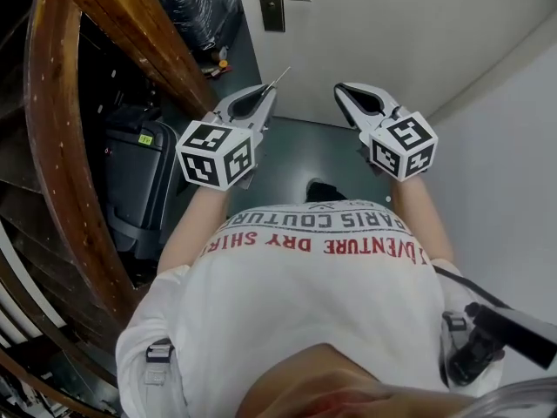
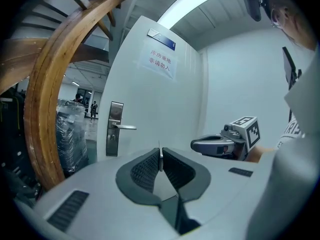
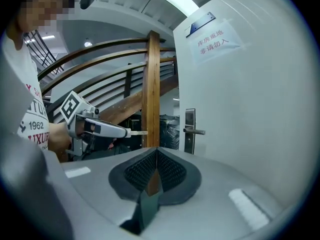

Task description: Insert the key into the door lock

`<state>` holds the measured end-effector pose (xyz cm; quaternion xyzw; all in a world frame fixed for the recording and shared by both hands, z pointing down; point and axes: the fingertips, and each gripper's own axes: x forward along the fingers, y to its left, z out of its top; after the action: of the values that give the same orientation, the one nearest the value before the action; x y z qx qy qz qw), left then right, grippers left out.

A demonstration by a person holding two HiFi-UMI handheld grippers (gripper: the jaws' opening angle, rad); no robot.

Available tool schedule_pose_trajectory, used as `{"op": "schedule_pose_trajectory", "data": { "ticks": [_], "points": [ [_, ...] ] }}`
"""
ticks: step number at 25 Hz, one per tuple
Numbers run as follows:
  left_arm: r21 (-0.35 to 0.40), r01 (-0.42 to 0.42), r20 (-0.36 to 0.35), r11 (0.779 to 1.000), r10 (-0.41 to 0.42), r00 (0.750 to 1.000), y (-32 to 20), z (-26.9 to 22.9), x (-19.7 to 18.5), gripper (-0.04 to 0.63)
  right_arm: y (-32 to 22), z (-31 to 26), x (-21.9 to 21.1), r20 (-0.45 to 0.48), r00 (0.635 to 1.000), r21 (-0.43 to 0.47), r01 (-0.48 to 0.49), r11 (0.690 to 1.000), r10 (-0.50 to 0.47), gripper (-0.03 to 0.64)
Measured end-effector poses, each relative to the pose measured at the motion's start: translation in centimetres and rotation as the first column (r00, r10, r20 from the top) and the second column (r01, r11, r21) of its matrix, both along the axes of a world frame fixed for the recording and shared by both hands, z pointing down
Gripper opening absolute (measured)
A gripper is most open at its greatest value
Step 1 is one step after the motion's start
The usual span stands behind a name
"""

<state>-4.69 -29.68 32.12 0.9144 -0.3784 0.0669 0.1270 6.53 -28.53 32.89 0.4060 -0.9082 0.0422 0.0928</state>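
Observation:
A thin silver key (image 1: 279,79) sticks out of my left gripper (image 1: 268,94), whose jaws are shut on it. In the left gripper view the key (image 2: 160,156) shows edge-on between the pads, pointing toward the white door (image 2: 150,109). The door's steel lock plate (image 2: 114,129) with its lever handle (image 2: 126,127) lies ahead, left of the key and still well off. In the head view the lock plate (image 1: 271,3) is at the top centre. My right gripper (image 1: 341,91) is held level beside the left one, shut and empty (image 3: 156,151). Its view shows the left gripper (image 3: 125,132) and the lock plate (image 3: 189,131).
A curved wooden stair rail (image 1: 52,146) runs along the left, with a black case (image 1: 139,181) and plastic-wrapped goods (image 1: 196,7) behind it. A white wall (image 1: 513,146) closes the right side. A wooden post (image 3: 152,89) stands left of the door. A paper sign (image 2: 161,63) hangs on the door.

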Motion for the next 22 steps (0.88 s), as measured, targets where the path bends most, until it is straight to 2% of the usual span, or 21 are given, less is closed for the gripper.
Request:
{"op": "schedule_pose_trajectory", "data": {
  "ticks": [7, 15, 22],
  "points": [
    [-0.008, 0.020, 0.011, 1.000, -0.020, 1.000, -6.8, 1.2, 0.1, 0.023, -6.8, 1.4, -0.7, 0.002, 0.999, -0.019, 0.051, 0.999, -0.051, 0.002],
    [-0.094, 0.053, 0.017, 0.994, -0.051, 0.999, -16.7, 4.9, 0.5, 0.023, -17.0, 5.6, 0.0, 0.021, 0.998, -0.104, 0.067, 0.992, -0.065, 0.002],
    [-0.130, 0.060, -0.009, 0.990, -0.062, 0.998, -20.7, 6.8, 0.7, 0.023, -22.3, 6.6, 0.3, -0.004, 0.998, -0.111, 0.064, 0.992, -0.065, 0.003]
  ]
}}
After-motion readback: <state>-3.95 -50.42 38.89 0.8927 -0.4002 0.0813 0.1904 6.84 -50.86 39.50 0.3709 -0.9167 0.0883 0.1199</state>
